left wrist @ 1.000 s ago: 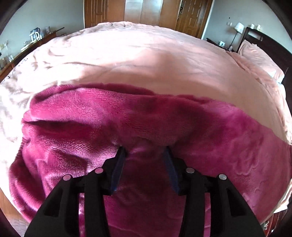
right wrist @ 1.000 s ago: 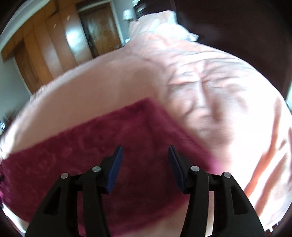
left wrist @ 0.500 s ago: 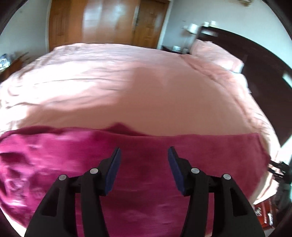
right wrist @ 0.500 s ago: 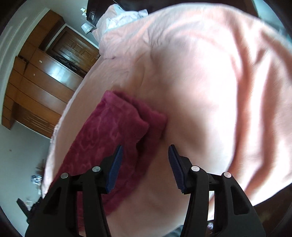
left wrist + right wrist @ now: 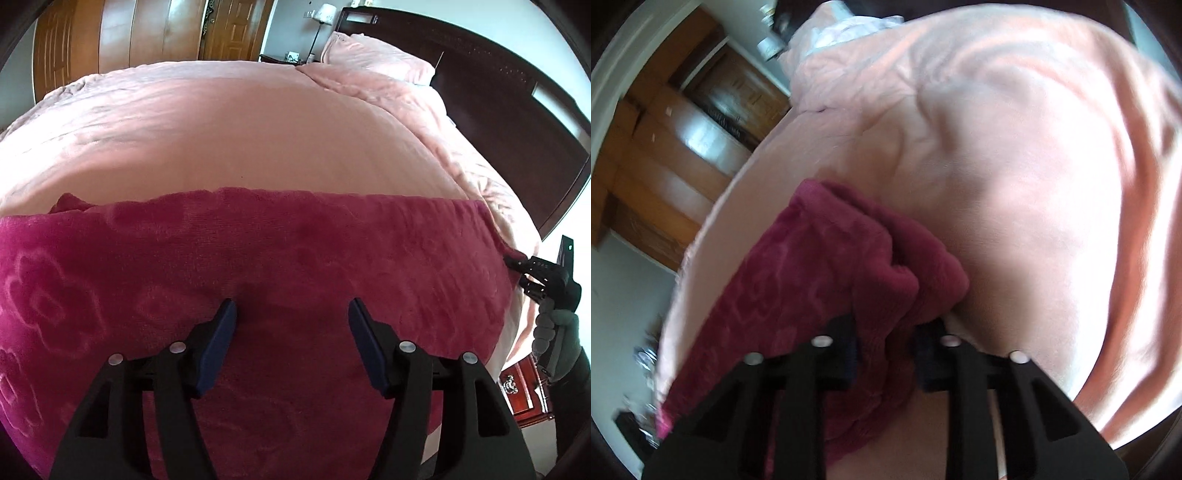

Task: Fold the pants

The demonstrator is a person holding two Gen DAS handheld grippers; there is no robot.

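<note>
The magenta fleece pants point(image 5: 280, 258) lie stretched across the near edge of the pink bed point(image 5: 236, 136). My left gripper point(image 5: 291, 314) hovers over their middle, jaws opening, nothing between the pads. In the right wrist view the pants point(image 5: 820, 266) bunch at their end, and my right gripper point(image 5: 886, 343) is closing with its jaws pressed on that bunched corner. From the left wrist view, the right gripper point(image 5: 517, 264) shows at the pants' far right end, held by a gloved hand point(image 5: 557, 343).
A dark wooden headboard point(image 5: 517, 122) and a pink pillow point(image 5: 373, 55) stand at the right. Wooden wardrobe doors point(image 5: 147, 33) line the far wall. A lamp point(image 5: 325, 11) and a red-brown nightstand point(image 5: 524, 391) sit beside the bed.
My left gripper let go of the pants, slid right along them and widened. My right gripper rolled, dropped to the pants' end and closed on the bunched corner.
</note>
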